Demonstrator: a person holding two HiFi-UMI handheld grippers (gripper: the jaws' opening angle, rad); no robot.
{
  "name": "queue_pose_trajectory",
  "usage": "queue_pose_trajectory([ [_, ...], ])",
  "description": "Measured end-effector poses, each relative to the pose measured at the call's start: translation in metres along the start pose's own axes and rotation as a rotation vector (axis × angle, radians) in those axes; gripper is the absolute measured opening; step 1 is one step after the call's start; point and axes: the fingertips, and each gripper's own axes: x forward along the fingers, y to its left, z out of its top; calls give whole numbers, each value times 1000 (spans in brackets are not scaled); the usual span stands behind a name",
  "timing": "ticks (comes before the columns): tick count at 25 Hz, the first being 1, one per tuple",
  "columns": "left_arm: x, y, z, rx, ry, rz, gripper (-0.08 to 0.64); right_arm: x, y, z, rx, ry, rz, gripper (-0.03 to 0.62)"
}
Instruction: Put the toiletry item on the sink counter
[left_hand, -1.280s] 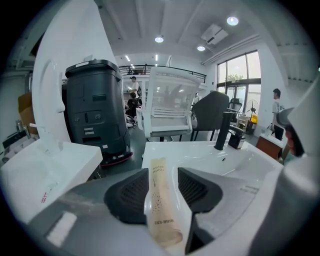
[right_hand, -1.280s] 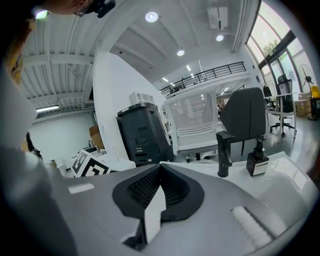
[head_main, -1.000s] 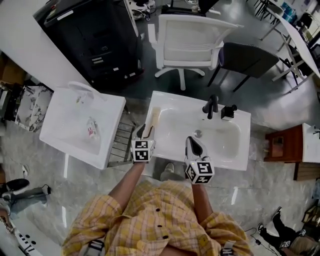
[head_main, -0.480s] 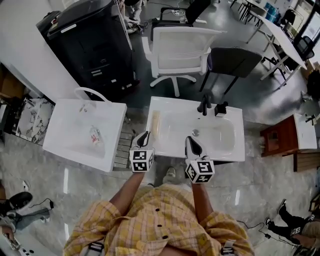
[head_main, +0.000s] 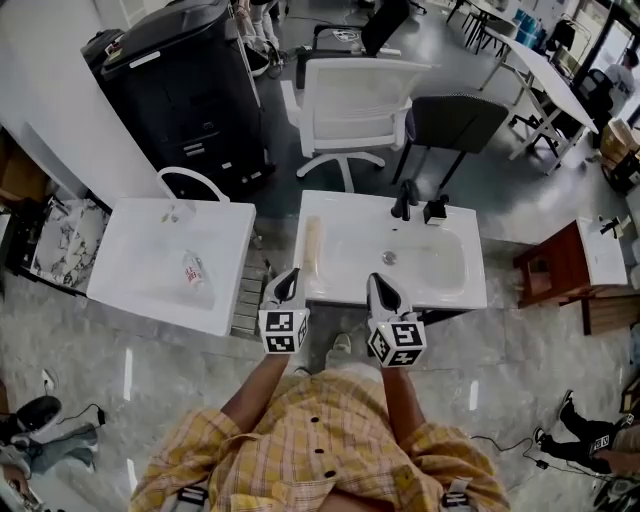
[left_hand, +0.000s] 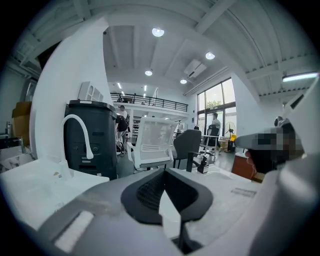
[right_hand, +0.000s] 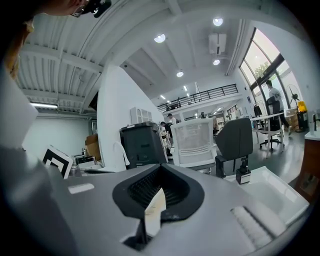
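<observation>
Left gripper: your left gripper (head_main: 288, 276) has its jaws pressed together, with nothing between them.
Right gripper: your right gripper (head_main: 380, 283) is closed too, and it holds nothing.
Toiletry item: the long, pale toiletry item (head_main: 311, 244) lies flat on the left ledge, just beyond your left fingers and clear of them.
Sink counter: the white sink counter (head_main: 470, 292) is straight ahead of both finger pairs, and its black faucet (head_main: 404, 200) is well beyond them.
Second basin: the second basin (head_main: 130, 250) sits left of your left fingers, with a small bottle (head_main: 192, 270) lying in it.
</observation>
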Motion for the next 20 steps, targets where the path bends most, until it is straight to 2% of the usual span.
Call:
queue_pose_trajectory([
  [11,-45,-10,10,10,-90,-32,0,-25,25,-6,-37,-9,-5,0],
  [20,-65,-11,11,36,-114,-28,0,-30,35,-10,-41,-21,-5,0],
])
